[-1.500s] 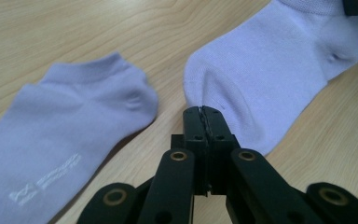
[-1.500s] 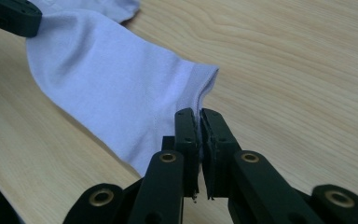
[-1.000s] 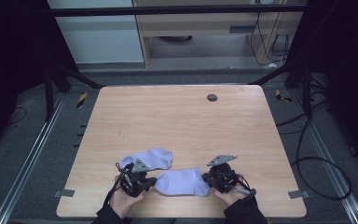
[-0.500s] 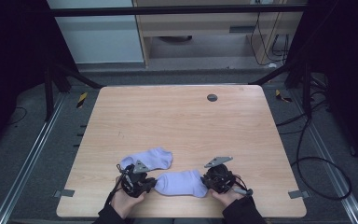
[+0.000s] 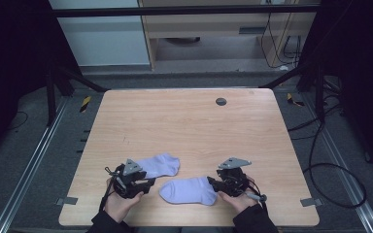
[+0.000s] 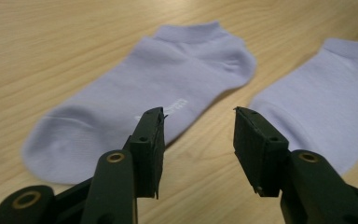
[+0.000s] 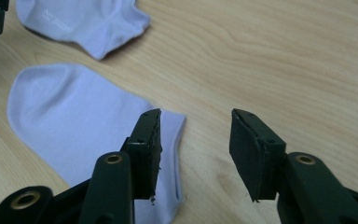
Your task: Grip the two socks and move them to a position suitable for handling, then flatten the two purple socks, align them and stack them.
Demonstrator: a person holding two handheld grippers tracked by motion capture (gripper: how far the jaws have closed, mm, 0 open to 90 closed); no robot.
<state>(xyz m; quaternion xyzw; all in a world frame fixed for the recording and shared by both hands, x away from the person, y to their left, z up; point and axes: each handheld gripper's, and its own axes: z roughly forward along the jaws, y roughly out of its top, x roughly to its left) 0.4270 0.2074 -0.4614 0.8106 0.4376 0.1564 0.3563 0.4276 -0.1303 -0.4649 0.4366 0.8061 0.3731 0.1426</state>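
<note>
Socks lay side by side: near sock [image 5: 188,190] lengthwise between our left gripper [image 5: 143,184] and right gripper [image 5: 212,185], both just opened, empty

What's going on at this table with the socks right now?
A person at a light wooden table holds a black two-jaw tool in each hand. Two pale lilac ankle socks lie flat near the front edge, side by side and apart. The left tool and the right tool have both just been opening, with nothing between the jaws. The nearer lilac sock lies released between the tools; the farther lilac sock rests beside the left one.
</note>
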